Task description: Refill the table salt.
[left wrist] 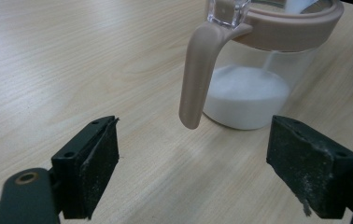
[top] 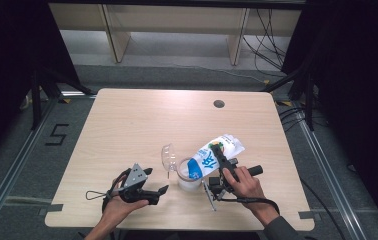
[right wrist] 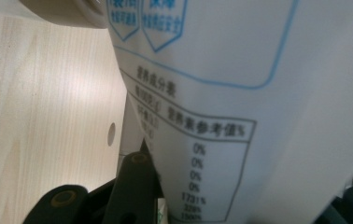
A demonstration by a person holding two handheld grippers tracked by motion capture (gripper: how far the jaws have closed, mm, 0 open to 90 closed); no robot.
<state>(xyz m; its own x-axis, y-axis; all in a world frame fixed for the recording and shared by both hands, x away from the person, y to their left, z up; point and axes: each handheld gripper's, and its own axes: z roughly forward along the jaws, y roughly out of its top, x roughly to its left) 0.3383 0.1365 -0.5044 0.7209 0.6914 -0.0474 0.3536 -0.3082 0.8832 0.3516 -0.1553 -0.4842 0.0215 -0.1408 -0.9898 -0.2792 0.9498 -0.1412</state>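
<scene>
Bench (top: 127, 125): pale wood-grain top with rounded corners and a small dark round hole near its far right corner.
Jug (top: 187, 176): clear plastic, round, with a tan rim band and a smooth, curved tan handle (left wrist: 198, 74); it stands near the bench's near edge, about midway along it. Its clear hinged lid (top: 168, 156) is tipped up and back on the left side.
Contents (left wrist: 247, 95): a low heap of fine white grains in the jug's bottom.
Bag (top: 216, 154): soft, glossy white pouch with blue print, tilted down to the left, its lower end over the jug's mouth. The right claw view shows a boxed table of small printed figures on its smooth skin.
Right claw (top: 222, 167): black, held in the right hand, pinching the bag, whose film runs down between its jaws.
Left claw (top: 147, 192): black, with a grey three-cornered plate on top, held just left of the jug near the near edge. Its jaws are spread wide, with rough, scuffed pads (left wrist: 101, 172) dusted white; the handle hangs beyond the gap, untouched.
</scene>
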